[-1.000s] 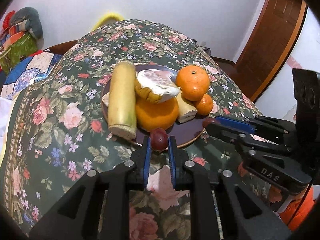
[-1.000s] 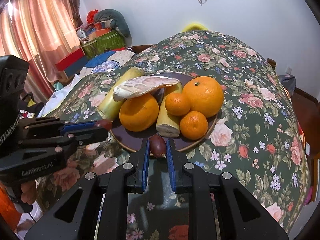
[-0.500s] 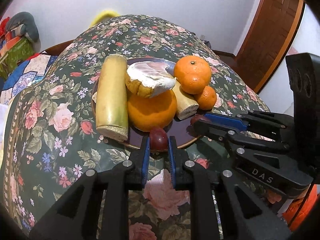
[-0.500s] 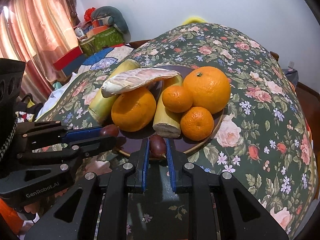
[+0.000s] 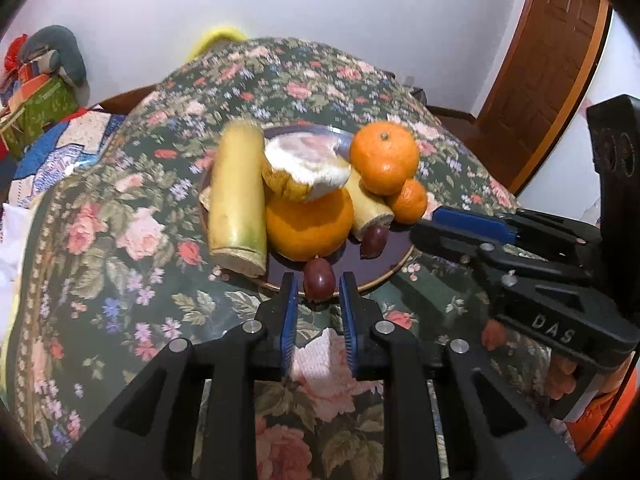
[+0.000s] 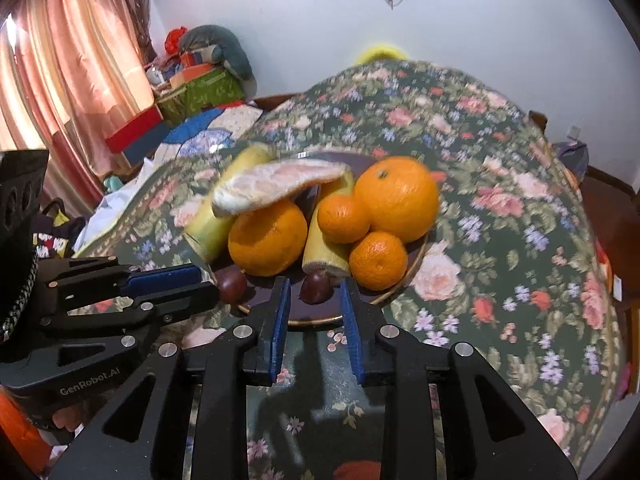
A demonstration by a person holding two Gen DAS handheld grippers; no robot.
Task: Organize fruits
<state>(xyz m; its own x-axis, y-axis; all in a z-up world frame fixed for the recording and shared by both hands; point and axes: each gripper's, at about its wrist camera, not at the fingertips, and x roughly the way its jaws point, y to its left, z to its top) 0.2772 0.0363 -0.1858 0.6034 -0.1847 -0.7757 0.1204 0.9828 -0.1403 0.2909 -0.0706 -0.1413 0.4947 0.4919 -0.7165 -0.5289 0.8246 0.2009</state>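
A dark round plate (image 5: 372, 272) (image 6: 316, 312) holds oranges (image 5: 384, 160) (image 6: 400, 196), two cut sugarcane pieces (image 5: 238, 196), a pomelo segment (image 5: 308, 164) and two dark red grapes. My left gripper (image 5: 318, 292) is open at the plate's near rim, with one grape (image 5: 319, 277) lying on the plate between the fingertips. My right gripper (image 6: 314, 300) is open too, the other grape (image 6: 315, 286) lying on the plate just ahead of it. Each gripper shows from the side in the other's view.
The plate sits on a table with a dark floral cloth (image 5: 120, 240). A bed with boxes and cushions (image 6: 192, 80) is at the left, a curtain (image 6: 60, 60) beside it, and a wooden door (image 5: 540, 60) at the right.
Both grippers have opened and let go of their grapes, which now lie on the plate. Both have drawn back slightly from the fruit pile.
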